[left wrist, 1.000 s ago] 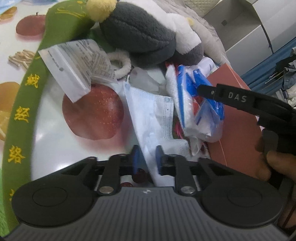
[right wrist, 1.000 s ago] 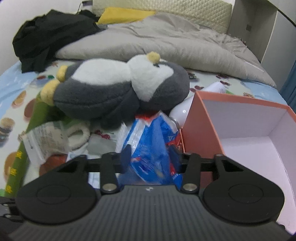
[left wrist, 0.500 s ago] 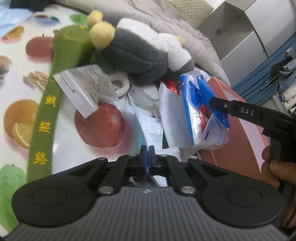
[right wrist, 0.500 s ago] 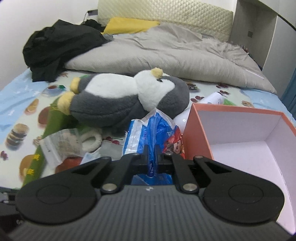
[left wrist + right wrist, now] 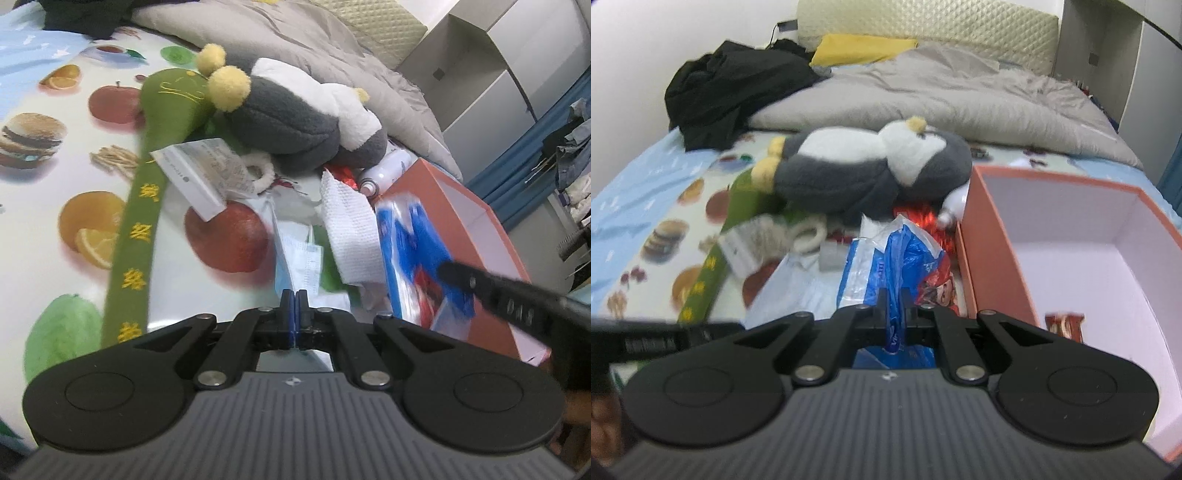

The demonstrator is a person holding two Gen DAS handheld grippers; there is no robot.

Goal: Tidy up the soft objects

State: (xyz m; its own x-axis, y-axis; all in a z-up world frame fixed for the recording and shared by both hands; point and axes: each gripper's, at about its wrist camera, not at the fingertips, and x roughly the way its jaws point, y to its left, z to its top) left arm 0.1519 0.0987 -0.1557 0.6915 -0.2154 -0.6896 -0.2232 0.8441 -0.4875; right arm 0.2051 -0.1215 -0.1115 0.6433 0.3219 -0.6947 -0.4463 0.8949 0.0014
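Note:
My right gripper [image 5: 894,295] is shut on a blue and white plastic packet [image 5: 886,258] and holds it lifted just left of the open orange box [image 5: 993,243]. The packet [image 5: 413,254] and the right gripper's finger [image 5: 491,288] also show in the left wrist view, against the box [image 5: 465,206]. My left gripper [image 5: 293,299] is shut on the lower edge of a light blue face mask [image 5: 299,258] that lies on the fruit-print sheet. A grey and white plush penguin [image 5: 864,170] lies behind the pile.
A long green plush strip with yellow characters [image 5: 140,206], a clear printed bag [image 5: 199,173], a white paper towel [image 5: 351,229], a white bottle [image 5: 384,173] and red wrappers [image 5: 923,218] lie around. A red snack bar [image 5: 1063,325] lies in the box. A grey duvet [image 5: 923,96] lies behind.
Both grippers closed, the left on the mask, the right on the blue packet. The right gripper lifted the packet up and toward the box. Both cameras pulled back and up.

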